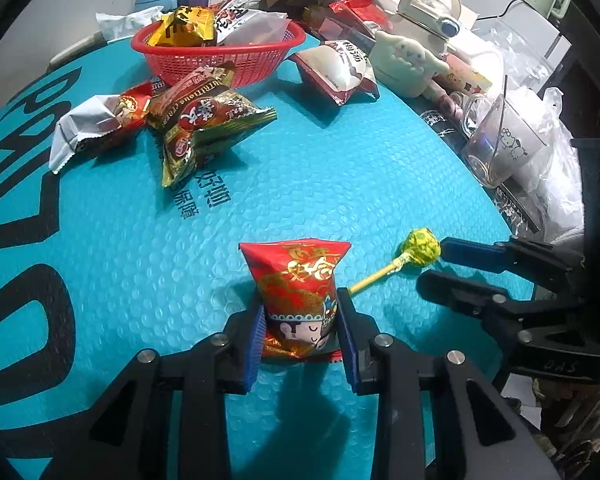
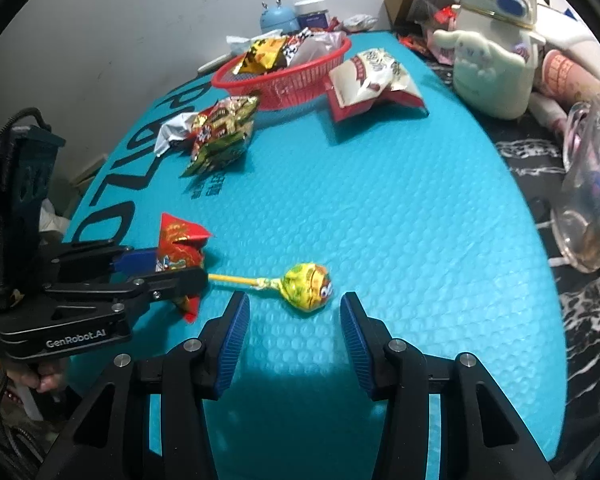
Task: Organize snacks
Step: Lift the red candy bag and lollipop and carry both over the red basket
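- A teal bubble-wrap mat (image 1: 308,184) printed with large black letters covers the table; snacks lie scattered on it.
- The left gripper (image 1: 300,320) is clamped on a small red snack packet (image 1: 300,280) printed with gold characters and a cartoon face. Its blue pads press the packet's lower sides, and the packet stands upright on the mat.
- The right gripper (image 2: 294,320) has its jaws apart, with nothing between them. Just ahead of its tips lies a lollipop (image 2: 306,282) in a yellow-green wrapper — its yellow stick points towards the left gripper.
- In the left wrist view the lollipop's head sits just beside the tips of the right gripper, whether touching cannot be told.
- At the far edge of the mat stands a red plastic basket (image 1: 220,60), already holding several packets, one yellow and black, others pale.
- In front of the basket lie a brown-and-gold packet (image 1: 204,124) and, touching it, a white-and-red one (image 1: 92,128).
- To the basket's right lies a white-and-red pouch (image 1: 336,70).
- Off the mat on the right are a cream plush toy (image 1: 404,60) and a clear glass mug (image 1: 496,140) lying tilted amid clutter.
- Part of a person's hand (image 2: 40,378) shows under the left gripper's handle.
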`<state>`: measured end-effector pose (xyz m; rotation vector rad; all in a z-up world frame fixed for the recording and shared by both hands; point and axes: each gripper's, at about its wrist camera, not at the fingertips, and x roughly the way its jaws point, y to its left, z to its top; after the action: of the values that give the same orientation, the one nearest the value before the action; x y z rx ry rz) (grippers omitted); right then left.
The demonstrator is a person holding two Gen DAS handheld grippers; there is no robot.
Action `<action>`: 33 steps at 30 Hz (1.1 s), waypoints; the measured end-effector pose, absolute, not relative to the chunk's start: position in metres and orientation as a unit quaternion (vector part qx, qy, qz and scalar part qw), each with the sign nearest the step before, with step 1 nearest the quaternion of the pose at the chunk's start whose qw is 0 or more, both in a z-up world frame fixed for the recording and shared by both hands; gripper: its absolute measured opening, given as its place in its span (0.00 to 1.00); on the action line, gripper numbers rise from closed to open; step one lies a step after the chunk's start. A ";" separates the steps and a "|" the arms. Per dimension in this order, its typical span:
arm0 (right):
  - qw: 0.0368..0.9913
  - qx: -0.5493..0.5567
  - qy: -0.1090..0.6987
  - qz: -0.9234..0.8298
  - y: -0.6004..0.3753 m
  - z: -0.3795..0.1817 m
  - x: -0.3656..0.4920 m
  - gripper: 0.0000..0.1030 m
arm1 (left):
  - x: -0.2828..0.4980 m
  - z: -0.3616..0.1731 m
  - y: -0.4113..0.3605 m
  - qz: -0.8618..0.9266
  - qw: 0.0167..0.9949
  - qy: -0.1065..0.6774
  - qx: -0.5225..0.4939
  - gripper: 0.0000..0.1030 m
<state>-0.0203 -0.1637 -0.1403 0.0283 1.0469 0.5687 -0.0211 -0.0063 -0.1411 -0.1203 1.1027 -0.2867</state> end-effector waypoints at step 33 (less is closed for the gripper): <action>0.849 -0.028 0.462 0.256 -0.148 -0.146 -0.017 0.26 | -0.025 -0.139 0.008 -0.103 0.853 0.506 -0.077 0.31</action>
<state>-0.0174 -0.1482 -0.1465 -0.0593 0.9726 0.5401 -0.0252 0.0084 -0.1391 -0.1612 1.0646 -0.2167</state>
